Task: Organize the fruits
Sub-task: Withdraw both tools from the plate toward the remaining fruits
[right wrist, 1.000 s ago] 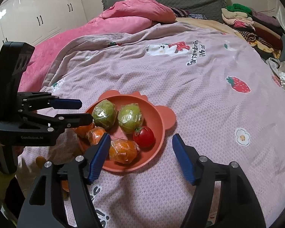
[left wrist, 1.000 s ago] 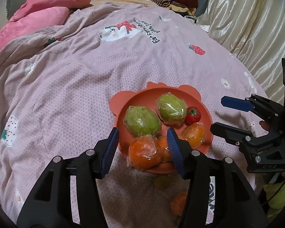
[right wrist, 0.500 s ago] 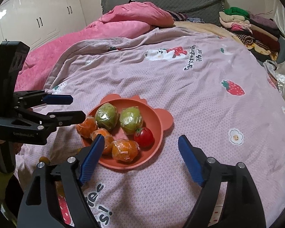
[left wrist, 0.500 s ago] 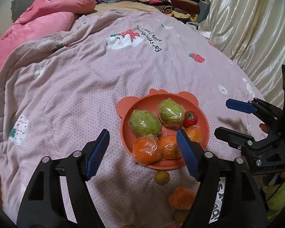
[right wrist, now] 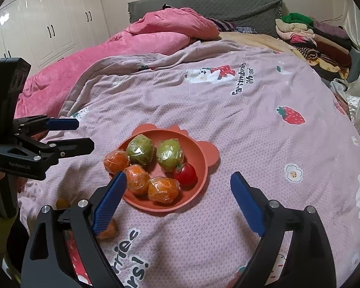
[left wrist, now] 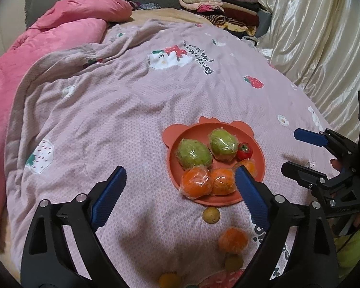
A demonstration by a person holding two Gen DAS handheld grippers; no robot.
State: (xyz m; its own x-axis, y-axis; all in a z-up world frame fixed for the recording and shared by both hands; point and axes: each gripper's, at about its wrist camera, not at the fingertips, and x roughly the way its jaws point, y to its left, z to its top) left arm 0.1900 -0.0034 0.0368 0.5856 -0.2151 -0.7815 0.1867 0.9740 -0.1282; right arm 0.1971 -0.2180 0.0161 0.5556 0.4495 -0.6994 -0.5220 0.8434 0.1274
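One orange-red plate [left wrist: 205,129] with small ears sits on the pinkish bedspread [left wrist: 122,110], right of centre. It holds six fruits: two green wrapped fruits [left wrist: 195,153] side by side at the far side, one red tomato [left wrist: 244,150] to their right, and three wrapped oranges [left wrist: 195,184] along the near rim. Off the plate, on the near bedspread, lie four more: a small yellow-green fruit [left wrist: 211,214] just beside the rim, a loose orange [left wrist: 233,239] nearer, then two small round fruits [left wrist: 233,262] at the near edge.

The left gripper [left wrist: 180,187] is spread wide and empty above the bedspread. The right gripper [right wrist: 178,188] is likewise apart, holding nothing.
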